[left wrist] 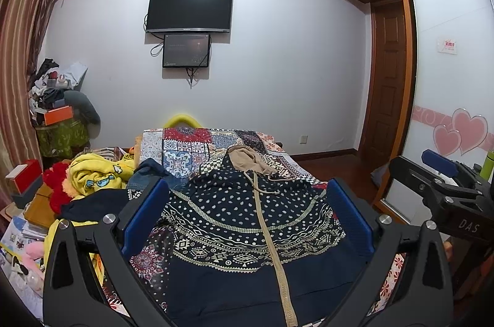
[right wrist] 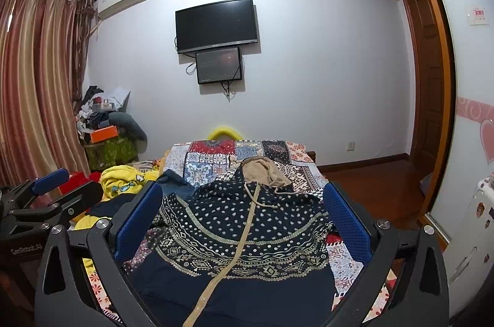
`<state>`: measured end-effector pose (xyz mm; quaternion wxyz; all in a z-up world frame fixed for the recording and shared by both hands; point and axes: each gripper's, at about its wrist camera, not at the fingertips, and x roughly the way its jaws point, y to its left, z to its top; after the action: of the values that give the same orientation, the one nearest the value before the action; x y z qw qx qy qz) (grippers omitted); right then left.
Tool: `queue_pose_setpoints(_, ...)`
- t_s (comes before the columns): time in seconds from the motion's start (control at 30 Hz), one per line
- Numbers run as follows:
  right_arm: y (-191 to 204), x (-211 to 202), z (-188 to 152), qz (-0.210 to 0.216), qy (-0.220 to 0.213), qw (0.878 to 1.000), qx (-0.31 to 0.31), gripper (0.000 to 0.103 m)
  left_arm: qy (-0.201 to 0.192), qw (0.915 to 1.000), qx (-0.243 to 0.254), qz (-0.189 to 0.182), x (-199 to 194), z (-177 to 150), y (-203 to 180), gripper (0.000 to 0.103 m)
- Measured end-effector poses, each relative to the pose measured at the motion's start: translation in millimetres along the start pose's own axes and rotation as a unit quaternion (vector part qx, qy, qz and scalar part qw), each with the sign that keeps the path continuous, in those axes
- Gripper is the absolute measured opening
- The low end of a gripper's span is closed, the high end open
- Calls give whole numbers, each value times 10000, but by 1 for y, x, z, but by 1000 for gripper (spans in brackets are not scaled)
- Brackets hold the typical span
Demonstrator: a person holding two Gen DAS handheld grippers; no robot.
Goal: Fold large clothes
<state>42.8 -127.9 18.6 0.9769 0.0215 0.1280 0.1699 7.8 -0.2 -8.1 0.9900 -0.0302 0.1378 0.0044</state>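
Nearest the lens, blue-padded fingers [left wrist: 145,213] of the left gripper [left wrist: 247,219] spread wide, holding nothing; same for the right gripper [right wrist: 244,222], fingers [right wrist: 139,219] far apart and empty. Framed between each pair of fingers, a navy patterned zip hoodie [left wrist: 247,222] laid front-up on the patchwork bed [left wrist: 185,148], tan hood [left wrist: 247,160] beyond the fingertips, zipper [right wrist: 234,253] closed. Off past the left fingers, a heap of yellow clothes [left wrist: 92,172]. Looks spread and roughly flattened, sleeves not clearly visible; no fold made yet, so all folding apparently left.
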Motion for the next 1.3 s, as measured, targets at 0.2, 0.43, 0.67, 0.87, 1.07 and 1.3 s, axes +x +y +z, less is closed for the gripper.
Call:
queue_pose_setpoints(0.2,0,0,0,1,2,10000,1,103,9,10000,4,-5,1,0,0,103)
queue_pose_setpoints(0.43,0,0,-1,3,5,10000,1,103,9,10000,-9,-24,2,0,2,103)
queue_pose_setpoints(0.67,-1,0,-2,0,12,10000,-2,103,12,10000,-9,-15,2,-2,1,103)
queue_pose_setpoints(0.87,-2,1,-3,-3,21,10000,-5,103,15,10000,-8,-15,2,-2,1,103)
queue_pose_setpoints(1.07,-2,2,-4,-6,38,10000,4,103,14,10000,-8,-15,2,-3,1,103)
queue_pose_setpoints(1.3,-4,5,-4,-22,70,10000,23,103,43,10000,-22,-8,6,-5,3,103)
